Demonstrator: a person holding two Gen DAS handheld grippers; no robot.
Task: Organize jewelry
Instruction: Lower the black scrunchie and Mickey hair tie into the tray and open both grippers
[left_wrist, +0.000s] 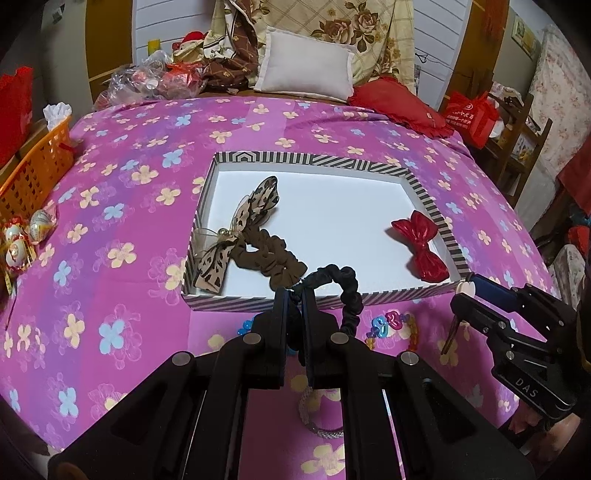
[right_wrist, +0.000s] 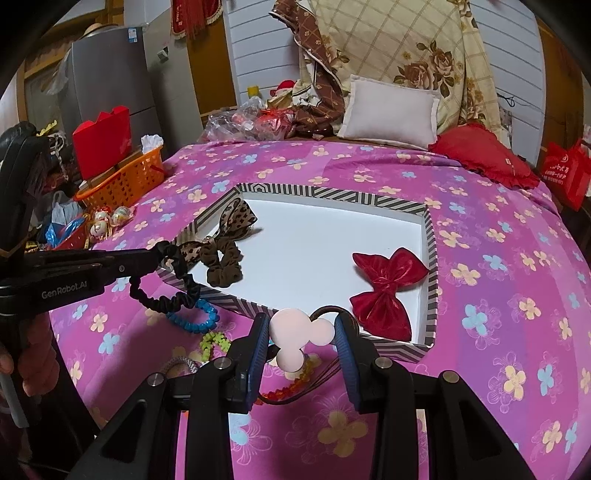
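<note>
Scrunchie (left_wrist: 345, 291), black, hangs pinched in my left gripper (left_wrist: 294, 295) at the striped box (left_wrist: 317, 160) edge. My right gripper (right_wrist: 301, 328) squeezes a pink ball clip (right_wrist: 295, 332). I read "GenRobot.AI" and "DAS".

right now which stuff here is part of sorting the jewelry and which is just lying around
Part of the job:
striped box
leopard bow scrunchie
red bow
black hair tie in left tool
pink hair tie in right tool
blue coil tie

Just lying about:
orange basket
white pillow
red cushion
</note>
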